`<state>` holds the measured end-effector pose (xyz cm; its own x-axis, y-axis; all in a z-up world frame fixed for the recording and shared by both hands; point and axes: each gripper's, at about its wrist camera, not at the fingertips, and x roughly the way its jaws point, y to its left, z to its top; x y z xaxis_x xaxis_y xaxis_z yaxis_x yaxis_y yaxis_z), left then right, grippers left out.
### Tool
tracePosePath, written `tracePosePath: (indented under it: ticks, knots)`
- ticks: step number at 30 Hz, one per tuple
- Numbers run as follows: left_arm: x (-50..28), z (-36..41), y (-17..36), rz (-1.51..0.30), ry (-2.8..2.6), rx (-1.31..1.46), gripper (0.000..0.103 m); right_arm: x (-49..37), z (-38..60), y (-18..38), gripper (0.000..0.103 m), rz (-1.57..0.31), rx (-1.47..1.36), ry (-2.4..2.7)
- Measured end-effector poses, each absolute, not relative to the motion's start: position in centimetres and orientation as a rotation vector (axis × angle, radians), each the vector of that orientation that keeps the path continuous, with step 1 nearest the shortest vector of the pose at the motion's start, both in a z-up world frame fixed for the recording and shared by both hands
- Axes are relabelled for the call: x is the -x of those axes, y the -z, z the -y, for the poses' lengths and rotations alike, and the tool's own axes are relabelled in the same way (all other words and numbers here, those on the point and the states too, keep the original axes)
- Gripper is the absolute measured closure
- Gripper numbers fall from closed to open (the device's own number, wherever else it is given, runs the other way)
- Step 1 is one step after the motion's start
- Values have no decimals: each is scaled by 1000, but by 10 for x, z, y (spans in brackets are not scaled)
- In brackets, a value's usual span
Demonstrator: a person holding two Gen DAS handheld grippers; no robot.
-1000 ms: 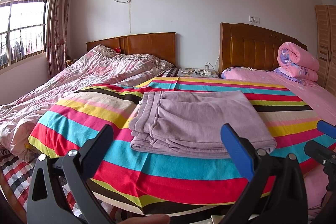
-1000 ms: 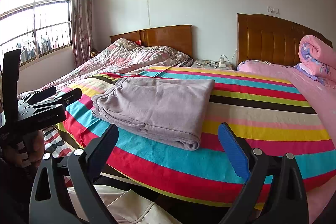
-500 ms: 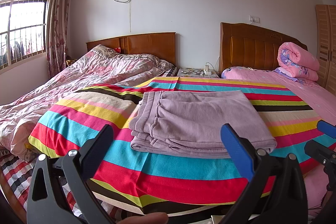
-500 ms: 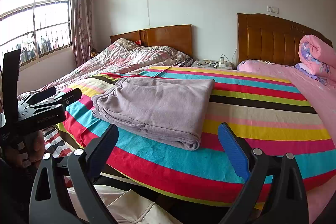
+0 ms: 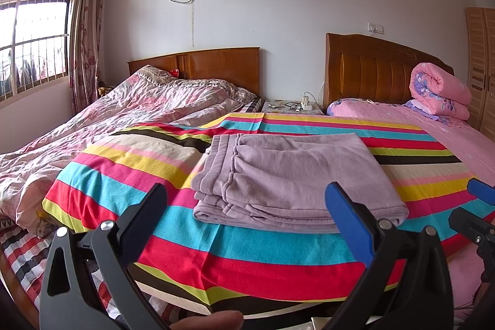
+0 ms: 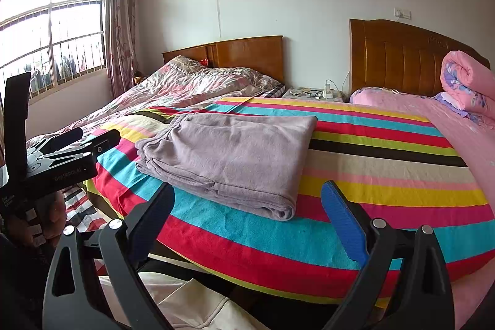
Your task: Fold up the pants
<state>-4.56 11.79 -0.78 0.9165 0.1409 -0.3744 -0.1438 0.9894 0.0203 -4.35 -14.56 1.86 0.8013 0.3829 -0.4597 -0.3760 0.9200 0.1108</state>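
left gripper being held wide apart, nothing between fingers, short of bed edge | right gripper being held spread too, empty, apart from cloth | pants lying folded in a flat lilac stack on striped blanket | rolled pink quilt being seen far right by headboard

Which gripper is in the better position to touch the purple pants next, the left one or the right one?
Probably the left gripper: the pants lie straight ahead between its open fingers. From the right gripper, also open, they lie off to the left.
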Motion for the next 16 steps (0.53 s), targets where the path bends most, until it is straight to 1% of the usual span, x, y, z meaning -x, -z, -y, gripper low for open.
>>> tracePosePath:
  ticks: [16]
  knots:
    - [45, -121, 11, -401, -165, 21, 1, 46, 147, -16, 11, -495, -19, -400]
